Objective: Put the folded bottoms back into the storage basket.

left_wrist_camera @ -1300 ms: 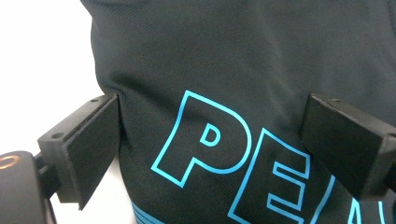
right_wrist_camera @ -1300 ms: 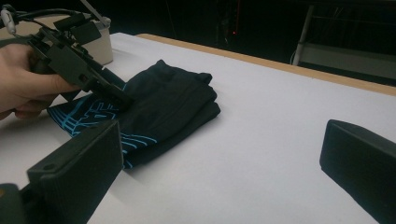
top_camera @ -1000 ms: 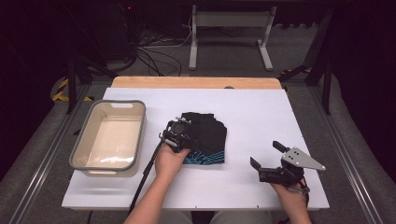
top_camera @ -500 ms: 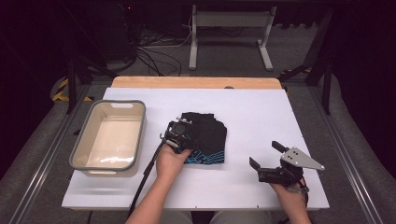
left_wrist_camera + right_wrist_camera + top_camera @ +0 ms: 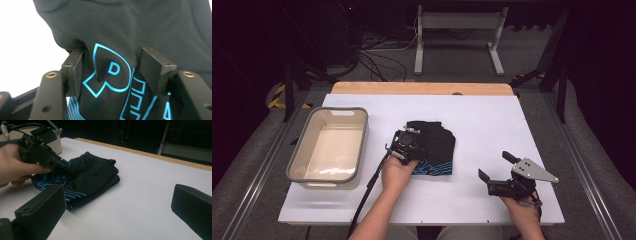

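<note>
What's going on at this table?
A person holds a gripper in each hand. The left gripper is on a folded black shirt with blue print; its jaws have just been closing around a bunched fold. The right gripper rests open on the white table. A beige tub sits left.

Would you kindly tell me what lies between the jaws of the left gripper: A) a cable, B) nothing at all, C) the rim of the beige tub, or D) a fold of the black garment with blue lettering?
D: in the left gripper view, the left gripper has bunched fabric of the black garment, printed with blue letters, pinched up between its two jaws, which have just been closing.
</note>
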Motion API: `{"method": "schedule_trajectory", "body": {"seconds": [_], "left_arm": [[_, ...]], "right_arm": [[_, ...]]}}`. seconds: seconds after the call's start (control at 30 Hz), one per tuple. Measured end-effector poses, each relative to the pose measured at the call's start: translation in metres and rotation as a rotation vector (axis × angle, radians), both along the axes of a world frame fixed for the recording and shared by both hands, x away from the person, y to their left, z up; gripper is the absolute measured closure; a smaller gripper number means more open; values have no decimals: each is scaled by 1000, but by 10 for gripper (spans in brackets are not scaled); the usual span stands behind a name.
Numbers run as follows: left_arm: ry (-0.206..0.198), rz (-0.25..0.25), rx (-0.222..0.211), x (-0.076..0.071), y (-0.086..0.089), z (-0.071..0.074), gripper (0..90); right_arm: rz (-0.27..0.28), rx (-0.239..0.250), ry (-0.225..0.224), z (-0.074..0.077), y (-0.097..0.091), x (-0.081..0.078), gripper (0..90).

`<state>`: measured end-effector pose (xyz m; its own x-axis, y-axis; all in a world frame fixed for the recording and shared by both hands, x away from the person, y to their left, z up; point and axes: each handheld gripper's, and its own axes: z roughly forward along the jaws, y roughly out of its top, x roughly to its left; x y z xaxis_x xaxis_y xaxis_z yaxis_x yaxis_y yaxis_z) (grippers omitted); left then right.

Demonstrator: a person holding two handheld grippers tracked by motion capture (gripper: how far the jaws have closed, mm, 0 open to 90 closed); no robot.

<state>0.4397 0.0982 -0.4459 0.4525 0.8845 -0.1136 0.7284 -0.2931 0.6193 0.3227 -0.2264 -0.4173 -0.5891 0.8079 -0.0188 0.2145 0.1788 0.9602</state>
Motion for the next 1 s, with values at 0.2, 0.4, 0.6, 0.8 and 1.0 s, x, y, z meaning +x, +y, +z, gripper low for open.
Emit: {"method": "schedule_trajectory", "body": {"seconds": [0.2,0.4,0.6,0.8,1.0], "left_arm": [[-7,-26,-6,0,-1,0,483],[0,-38,-24,0,-1,0,553],[23,-68,-73,1,1,0,705],[14,-70,-63,0,0,0,726],[10,-75,-70,1,1,0,736]], "right_arm": [[0,-1,-2,0,0,0,5],[0,-3,-2,0,-1,0,5],[-1,-3,1,0,0,0,5],[-1,-11,-1,0,0,0,7],[-4,-18,-7,1,-1,-1,10]]}}
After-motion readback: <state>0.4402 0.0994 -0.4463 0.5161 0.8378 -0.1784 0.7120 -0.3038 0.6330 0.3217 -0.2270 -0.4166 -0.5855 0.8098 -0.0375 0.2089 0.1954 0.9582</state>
